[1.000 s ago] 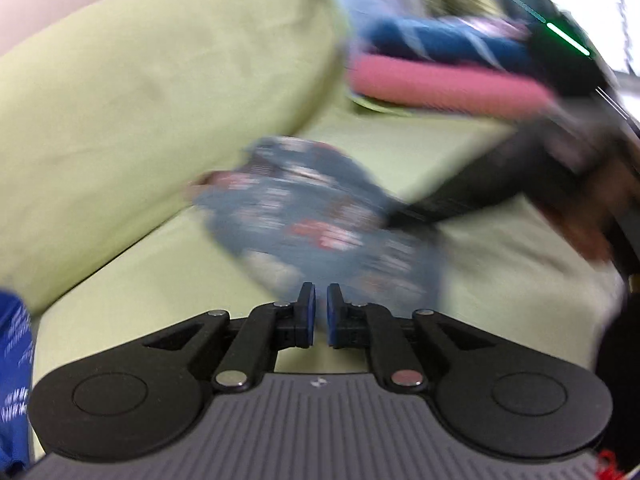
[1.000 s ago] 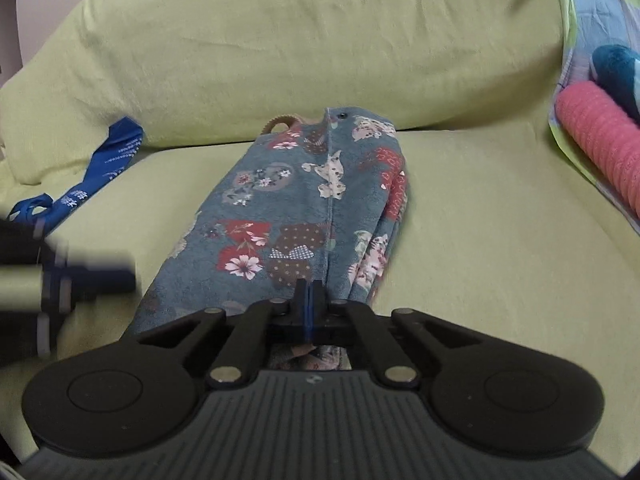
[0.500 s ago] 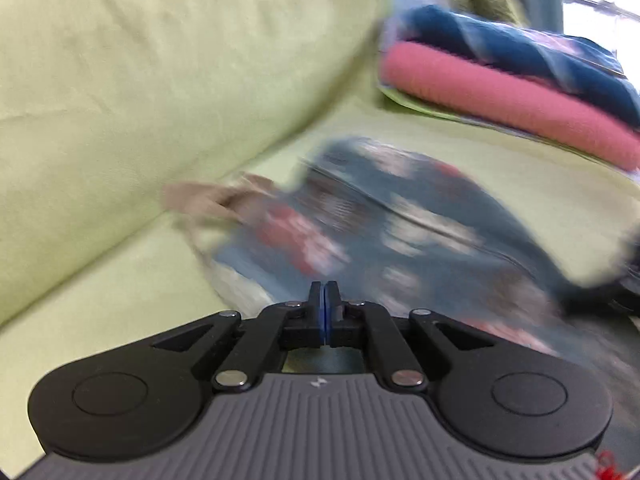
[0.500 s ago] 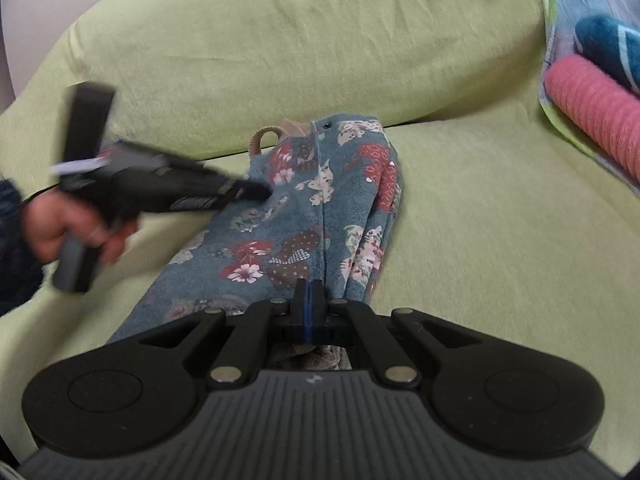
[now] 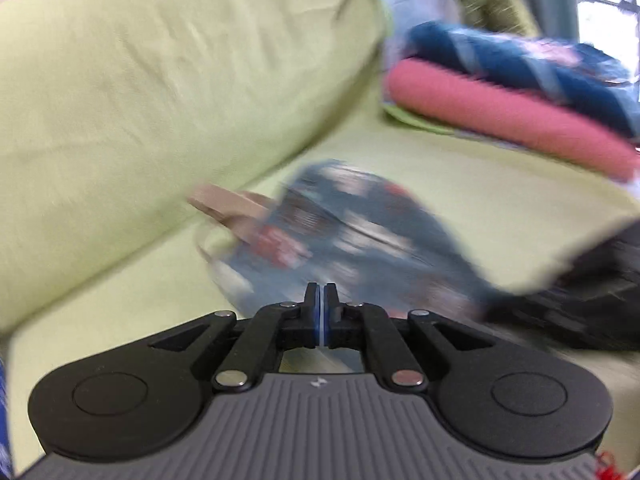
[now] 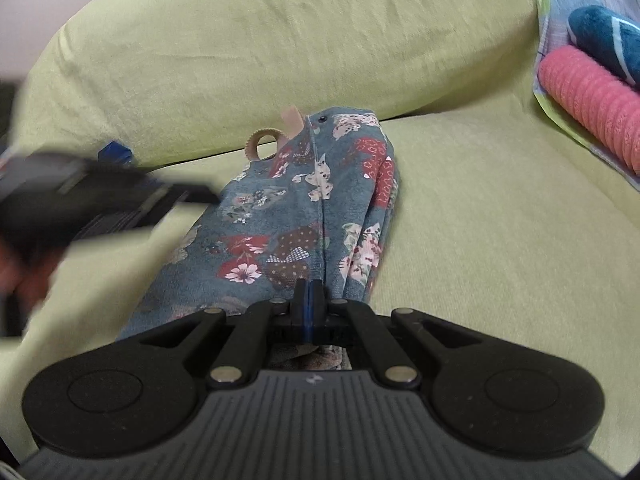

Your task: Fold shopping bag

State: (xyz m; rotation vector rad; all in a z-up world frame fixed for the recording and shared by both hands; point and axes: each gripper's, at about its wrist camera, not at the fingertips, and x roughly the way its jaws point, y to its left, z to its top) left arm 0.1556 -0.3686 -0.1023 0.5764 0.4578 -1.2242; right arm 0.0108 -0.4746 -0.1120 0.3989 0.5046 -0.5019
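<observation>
A blue floral shopping bag (image 6: 304, 208) lies folded into a long strip on the green sofa seat (image 6: 480, 240). Its tan handles (image 6: 264, 140) stick out at the far end by the back cushion. My right gripper (image 6: 308, 288) is shut at the bag's near end, where the folds gather between its fingers. In the left wrist view the bag (image 5: 360, 236) is blurred, with its handles (image 5: 228, 204) to the left. My left gripper (image 5: 321, 292) is shut with nothing in it and hovers over the bag's side. It shows as a dark blur (image 6: 120, 200) in the right wrist view.
The green back cushion (image 6: 280, 40) rises behind the bag. A pink rolled towel (image 6: 592, 108) and a dark blue one (image 6: 608, 44) lie stacked at the right end of the sofa. A blue strap (image 6: 114, 152) peeks out at the left. A hand (image 6: 24, 276) holds the left gripper.
The left gripper went from slightly open to shut, swung in over the bag's left side, and has now drawn back a little. The right gripper and the bag's near end stayed put.
</observation>
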